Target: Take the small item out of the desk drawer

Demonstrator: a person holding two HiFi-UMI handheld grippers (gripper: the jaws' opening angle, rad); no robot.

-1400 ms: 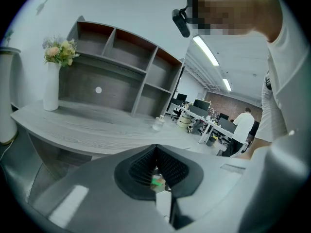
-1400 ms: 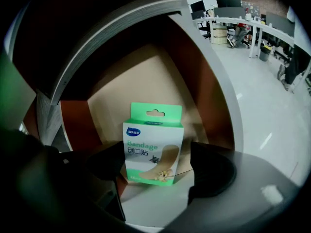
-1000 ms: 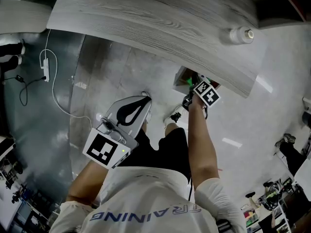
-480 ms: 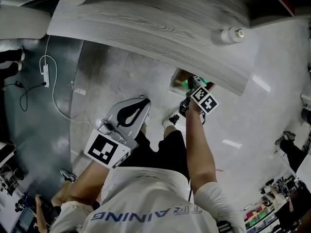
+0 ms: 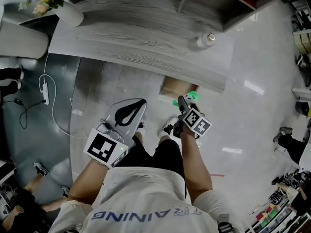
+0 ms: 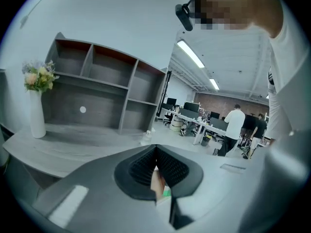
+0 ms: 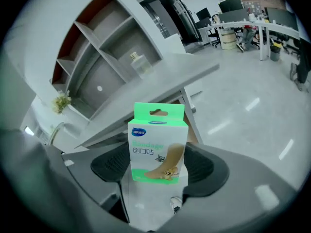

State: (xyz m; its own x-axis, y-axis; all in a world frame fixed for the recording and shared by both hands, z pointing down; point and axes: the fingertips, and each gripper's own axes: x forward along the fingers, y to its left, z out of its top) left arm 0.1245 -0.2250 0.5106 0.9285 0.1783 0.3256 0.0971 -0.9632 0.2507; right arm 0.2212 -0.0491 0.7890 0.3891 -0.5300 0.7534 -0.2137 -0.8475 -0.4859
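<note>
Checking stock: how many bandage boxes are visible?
1. The bandage box is gripped by the right gripper, outside the drawer; others may be hidden inside it.

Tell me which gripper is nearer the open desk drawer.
Right. The right gripper, holding the bandage box, hangs just in front of the open drawer; the left gripper is farther off, to its left.

Grey desk [image 5: 146, 28] bears a vase [image 5: 69, 14] and, perhaps, a bottle [image 5: 206, 40].
</note>
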